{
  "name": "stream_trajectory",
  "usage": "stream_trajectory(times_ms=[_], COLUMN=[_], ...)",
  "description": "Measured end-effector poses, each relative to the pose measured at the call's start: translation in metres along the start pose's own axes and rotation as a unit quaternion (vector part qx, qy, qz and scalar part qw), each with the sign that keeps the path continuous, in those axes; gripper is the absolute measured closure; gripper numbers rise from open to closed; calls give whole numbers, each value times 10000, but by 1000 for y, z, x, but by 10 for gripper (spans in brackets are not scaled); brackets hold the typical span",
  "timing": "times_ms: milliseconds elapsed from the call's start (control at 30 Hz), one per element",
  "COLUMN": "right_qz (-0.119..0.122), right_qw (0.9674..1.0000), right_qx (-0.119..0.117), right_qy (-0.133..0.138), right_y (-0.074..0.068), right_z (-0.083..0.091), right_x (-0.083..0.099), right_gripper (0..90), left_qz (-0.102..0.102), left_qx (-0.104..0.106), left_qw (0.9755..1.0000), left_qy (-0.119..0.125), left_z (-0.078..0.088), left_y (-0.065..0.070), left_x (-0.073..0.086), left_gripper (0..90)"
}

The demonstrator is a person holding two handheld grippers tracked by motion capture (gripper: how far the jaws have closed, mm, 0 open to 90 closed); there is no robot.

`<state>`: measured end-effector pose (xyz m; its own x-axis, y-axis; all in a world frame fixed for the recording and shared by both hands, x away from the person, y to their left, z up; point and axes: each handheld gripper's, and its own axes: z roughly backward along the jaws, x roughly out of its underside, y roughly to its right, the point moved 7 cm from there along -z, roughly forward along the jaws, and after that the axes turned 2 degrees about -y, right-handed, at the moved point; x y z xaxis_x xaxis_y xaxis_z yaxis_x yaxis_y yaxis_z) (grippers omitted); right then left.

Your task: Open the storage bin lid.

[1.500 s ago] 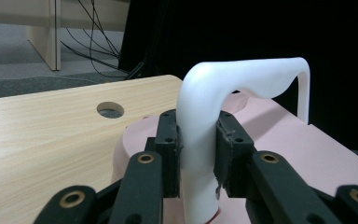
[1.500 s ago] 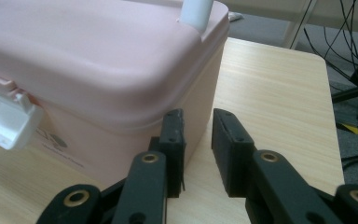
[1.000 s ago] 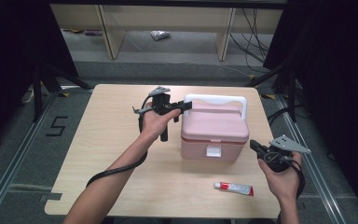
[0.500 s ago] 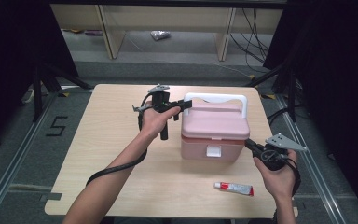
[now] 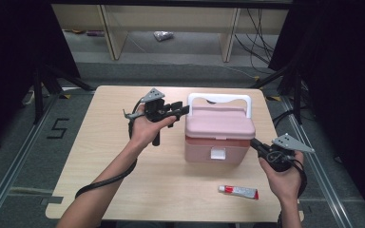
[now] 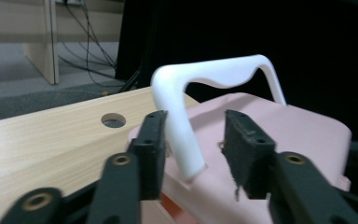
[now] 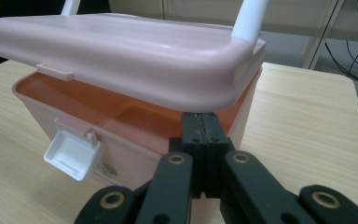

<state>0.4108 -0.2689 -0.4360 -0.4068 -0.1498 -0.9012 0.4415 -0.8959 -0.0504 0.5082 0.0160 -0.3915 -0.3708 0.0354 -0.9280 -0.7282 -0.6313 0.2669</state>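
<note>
The pink plastic box with a rounded lid [image 5: 219,135] sits in front of me on the pale wooden table [image 5: 100,156], between my two grippers. Its lid is lifted a crack above the darker orange-pink body, and through that gap I cannot tell what lies inside. The white front latch [image 7: 72,151] hangs open, flipped down off the lid's small catch.

My left forearm reaches forward and to the right, the hand wrapped around my left gripper [image 5: 183,110], which points level toward the box's near-left corner. In the left gripper view, the white plastic carrying handle [image 6: 186,100] comes down between my two black jaws, close against the left-hand one and clear of the other's pad; the jaws have just been opening, and they stand apart with the handle's leg loose between them. The handle arches up and away over the lid beyond my fingertips.

My right hand sits low at the table's right edge, holding my right gripper [image 5: 255,143] aimed at the box's right side. Its jaws are pressed together with nothing between them, their tips just below the lid's overhanging corner and right at the box's wall.

A small white-and-red tube [image 5: 238,191] lies flat on the table, just left of my right hand and nearer to me than the box.
</note>
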Motion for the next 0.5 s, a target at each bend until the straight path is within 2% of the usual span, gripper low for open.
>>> stream_trajectory(times_ms=[33, 67, 133, 167, 200, 233, 267, 500], right_qz=[43, -43, -16, 54, -123, -123, 86, 51], right_qw=[10000, 10000, 10000, 9999, 9999, 9999, 9999, 9999], right_qx=[39, 58, 14, 45, 81, 81, 56, 90], right_qy=[21, 47, 28, 83, 24, 24, 114, 125], right_y=[1, -1, -1, 0, -2, -2, 0, 0], right_z=[0, 0, 1, 0, 2, 2, 1, 1], right_x=[-1, -2, -3, -5, -5, -5, -7, -11], right_gripper=[900, 900, 900, 900, 900, 900, 900, 900], left_qz=[-107, -155, -182, -302, -349, -349, -400, -472], left_qx=[43, 156, 209, 248, 263, 263, 281, 207], left_qw=[9999, 9997, 9995, 9990, 9989, 9989, 9988, 9986], left_qy=[13, 133, 168, 200, 188, 188, 86, -133], left_z=[5, 12, 16, 22, 25, 25, 29, 37], left_y=[4, 9, 11, 14, 16, 16, 18, 23], left_x=[2, 6, 8, 12, 14, 14, 21, 41], left_gripper=[684, 722, 768, 791, 811, 823, 833, 864])
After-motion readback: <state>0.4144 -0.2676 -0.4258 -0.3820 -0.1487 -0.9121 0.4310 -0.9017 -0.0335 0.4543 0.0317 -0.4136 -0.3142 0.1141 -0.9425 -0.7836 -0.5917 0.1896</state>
